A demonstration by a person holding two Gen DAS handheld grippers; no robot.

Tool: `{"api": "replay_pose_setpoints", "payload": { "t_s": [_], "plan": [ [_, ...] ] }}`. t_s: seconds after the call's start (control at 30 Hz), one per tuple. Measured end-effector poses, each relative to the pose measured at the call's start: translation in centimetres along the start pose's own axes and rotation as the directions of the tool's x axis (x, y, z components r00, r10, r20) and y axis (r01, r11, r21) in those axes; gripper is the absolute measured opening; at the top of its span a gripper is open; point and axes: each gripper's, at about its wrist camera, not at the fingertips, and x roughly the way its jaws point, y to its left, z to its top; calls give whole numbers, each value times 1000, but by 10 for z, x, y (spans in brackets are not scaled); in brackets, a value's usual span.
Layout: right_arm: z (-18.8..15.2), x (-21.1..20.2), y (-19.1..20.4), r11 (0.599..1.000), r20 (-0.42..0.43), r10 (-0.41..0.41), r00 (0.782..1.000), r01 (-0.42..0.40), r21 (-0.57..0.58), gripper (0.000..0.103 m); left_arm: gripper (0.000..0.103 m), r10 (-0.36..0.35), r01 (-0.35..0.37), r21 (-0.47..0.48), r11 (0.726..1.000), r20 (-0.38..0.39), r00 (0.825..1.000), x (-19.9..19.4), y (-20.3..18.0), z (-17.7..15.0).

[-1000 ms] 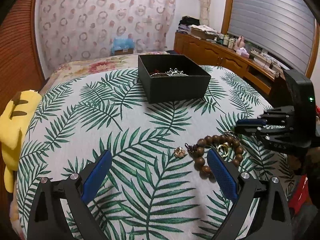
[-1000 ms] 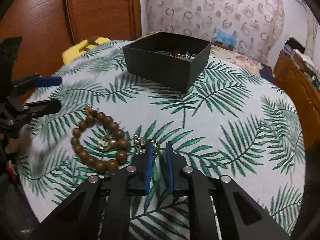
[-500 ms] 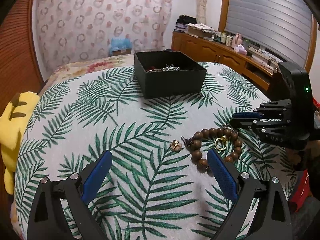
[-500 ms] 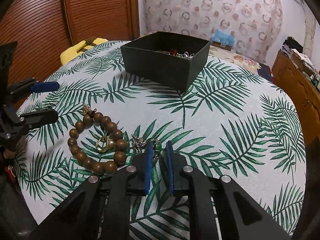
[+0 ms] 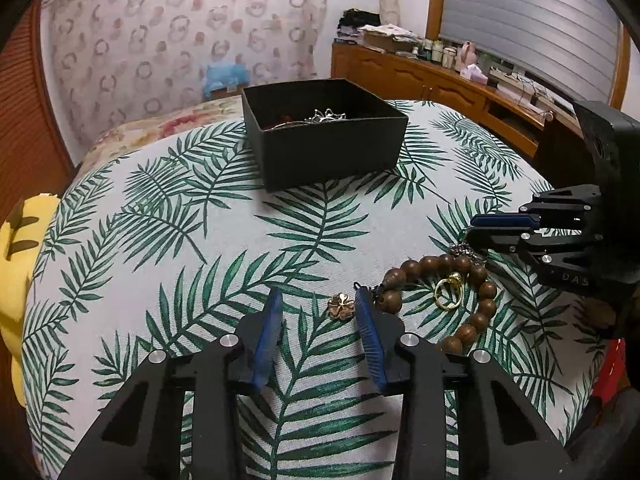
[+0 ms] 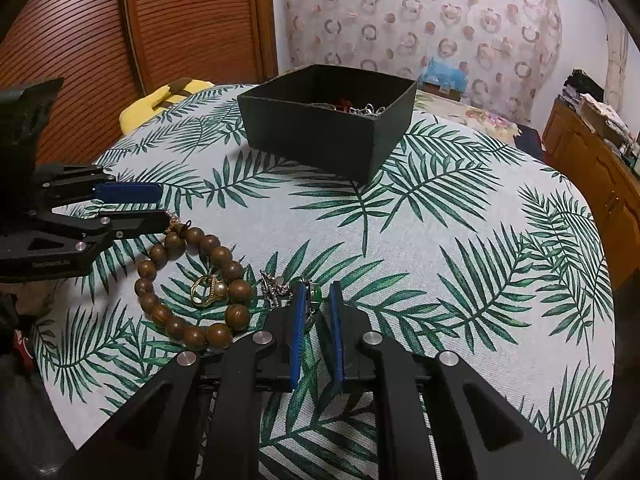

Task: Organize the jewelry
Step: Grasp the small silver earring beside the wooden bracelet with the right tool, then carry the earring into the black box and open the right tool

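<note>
the left tool (image 5: 318,304) has narrowed markedly since a second ago: its blue-padded jaws, then spread wide, now stand partly closed with a clear gap, gripping nothing, and the small gold flower-shaped charm (image 5: 341,305) lies on the cloth in that gap, close to the right-hand pad; contact cannot be confirmed. the right tool (image 6: 318,300) is unchanged in aperture, jaws nearly together with a slim gap; a green-stoned piece of jewelry with a silver chain (image 6: 308,294) sits at its tips, and whether the pads actually pinch it cannot be told. the brown wooden bead bracelet (image 6: 192,280) lies flat on the palm-leaf patterned tabletop cloth (image 6: 460,240), in the same spot relative to the other pieces as before, with the gold ring (image 6: 206,289) inside its loop. in the left view the bracelet is just right of the left tool, its near beads partly hidden by the right-hand finger. the open black square box (image 5: 324,136) stands well apart at the far side of the cloth, with silver and red items visible inside; it appears larger and nearer in the left view than earlier. a yellow plush toy (image 5: 16,248) sits at the left edge of the cloth.
</note>
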Motion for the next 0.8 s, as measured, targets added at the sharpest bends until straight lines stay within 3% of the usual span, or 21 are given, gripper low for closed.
{"api": "replay_pose_setpoints", "payload": {
  "t_s": [0.17, 0.27, 0.8],
  "plan": [
    [0, 0, 0, 1000, 0, 0, 1000, 0, 0, 12, 20, -5, 4, 11, 1000, 4, 1000, 1, -3, 2],
    [0, 0, 0, 1000, 0, 2, 1000, -2, 2, 12, 3, -8, 8, 13, 1000, 9, 1000, 1, -4, 2],
    [5, -4, -3, 1000, 16, 3, 1000, -3, -9, 7, 3, 6, -2, -46, 999, 87, 996, -21, 13, 11]
  ]
}}
